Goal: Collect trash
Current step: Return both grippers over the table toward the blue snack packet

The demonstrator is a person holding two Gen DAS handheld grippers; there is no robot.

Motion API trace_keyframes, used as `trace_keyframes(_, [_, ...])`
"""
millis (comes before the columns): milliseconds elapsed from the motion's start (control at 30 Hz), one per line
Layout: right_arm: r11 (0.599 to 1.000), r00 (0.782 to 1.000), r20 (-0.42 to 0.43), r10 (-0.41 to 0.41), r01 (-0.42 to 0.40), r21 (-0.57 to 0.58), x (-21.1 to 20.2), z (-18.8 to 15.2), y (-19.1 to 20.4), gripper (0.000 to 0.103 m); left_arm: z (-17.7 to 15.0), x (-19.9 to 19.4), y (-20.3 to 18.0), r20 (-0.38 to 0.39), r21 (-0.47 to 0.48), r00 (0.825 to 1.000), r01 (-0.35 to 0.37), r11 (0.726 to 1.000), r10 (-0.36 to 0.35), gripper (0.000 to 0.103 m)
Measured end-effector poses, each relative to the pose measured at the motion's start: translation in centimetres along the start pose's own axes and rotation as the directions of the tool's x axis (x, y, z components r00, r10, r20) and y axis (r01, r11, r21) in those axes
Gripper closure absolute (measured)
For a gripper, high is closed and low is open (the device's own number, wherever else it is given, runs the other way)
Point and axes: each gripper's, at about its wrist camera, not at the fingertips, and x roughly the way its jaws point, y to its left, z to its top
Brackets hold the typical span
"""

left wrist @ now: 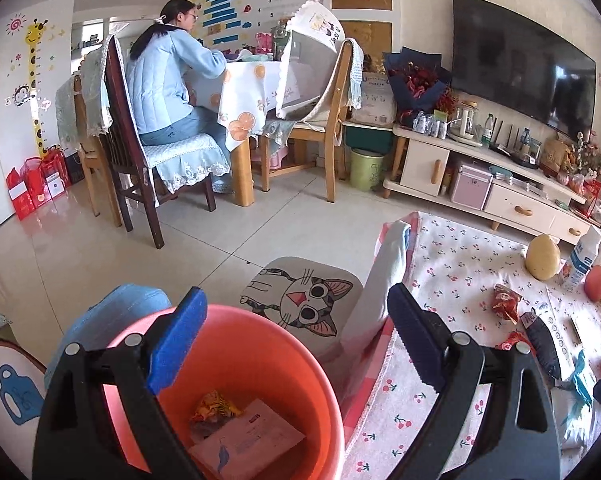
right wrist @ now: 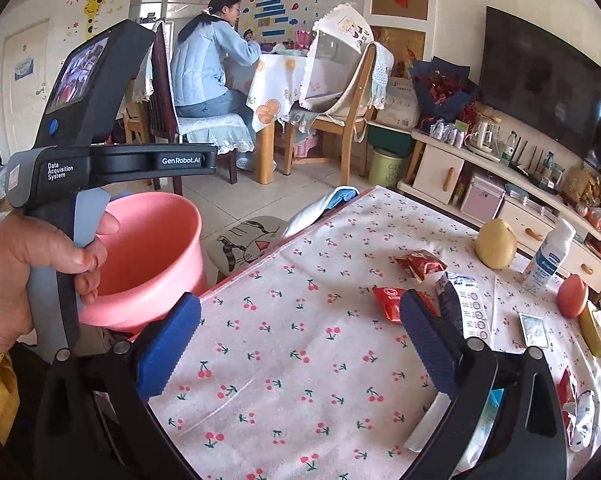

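My left gripper (left wrist: 296, 340) is open and empty above a pink trash bin (left wrist: 324, 392) that holds a white paper box (left wrist: 248, 436) and a yellow wrapper (left wrist: 216, 404). The bin (right wrist: 156, 252) stands left of the cherry-print table (right wrist: 284, 352). My right gripper (right wrist: 300, 344) is open and empty over the table. Red wrappers (right wrist: 420, 264) (right wrist: 392, 300) and a dark printed packet (right wrist: 464, 304) lie ahead of it. A crumpled red wrapper (left wrist: 506, 304) also shows in the left wrist view. More wrappers (right wrist: 576, 412) lie at the right edge.
On the table stand a yellow pear (right wrist: 495, 249), a white bottle (right wrist: 548, 258), a red apple (right wrist: 572, 296) and a small foil packet (right wrist: 534, 330). A cat-print stool (left wrist: 300, 296) sits beside the bin. A person (left wrist: 168, 76) sits at the dining table; a TV cabinet (left wrist: 492, 196) lines the right wall.
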Motion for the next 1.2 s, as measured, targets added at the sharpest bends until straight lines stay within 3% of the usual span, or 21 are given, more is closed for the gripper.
trace_keyframes(400, [0.995,1.0,0.0,-0.026,0.026,0.092,-2.8,-3.1,-4.9,0.005,-1.6,-0.6,-5.5,0.014,0.098,0.994,0.102,0.99,-0.104,0.011])
trace_keyframes(833, [0.982,1.0,0.025,-0.016,0.011,0.188,-6.0,-5.3,-10.5,0.005,-4.7,-3.4,-13.7,0.017,0.222,0.975,0.212,0.952,-0.222,0.011])
trace_keyframes(1200, [0.95,0.995,0.089,-0.042,0.013,0.311,-9.9,-6.4,-17.3,0.005,-6.9,-4.8,-18.2,-0.048,0.226,0.956,0.293,0.929,-0.29,0.011])
